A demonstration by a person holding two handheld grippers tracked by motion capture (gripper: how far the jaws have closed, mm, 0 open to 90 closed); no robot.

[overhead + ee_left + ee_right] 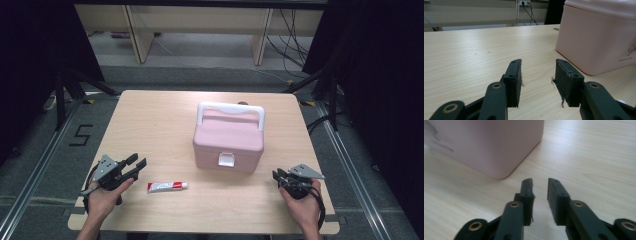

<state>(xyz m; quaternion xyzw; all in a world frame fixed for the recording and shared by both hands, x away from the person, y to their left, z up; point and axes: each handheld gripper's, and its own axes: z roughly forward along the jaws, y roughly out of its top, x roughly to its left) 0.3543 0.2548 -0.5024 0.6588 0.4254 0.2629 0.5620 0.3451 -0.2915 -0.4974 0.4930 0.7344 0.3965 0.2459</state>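
Note:
A pink lidded box [229,140] with a white handle and white front latch stands shut in the middle of the wooden table [160,120]. A small red-and-white tube [167,186] lies in front of it, to the left. My left gripper [136,165] rests near the table's front left, open, with nothing between its jaws [537,72]; the pink box [596,37] rises to its right. My right gripper [276,176] sits at the front right, open and empty [539,185], pointing past the corner of the pink box [486,145].
The table's front edge lies just under both hands. Beyond the far edge are wooden furniture legs [140,35], cables [290,45] on the floor and dark curtains on either side. A "5" mark [80,135] is taped on the floor at the left.

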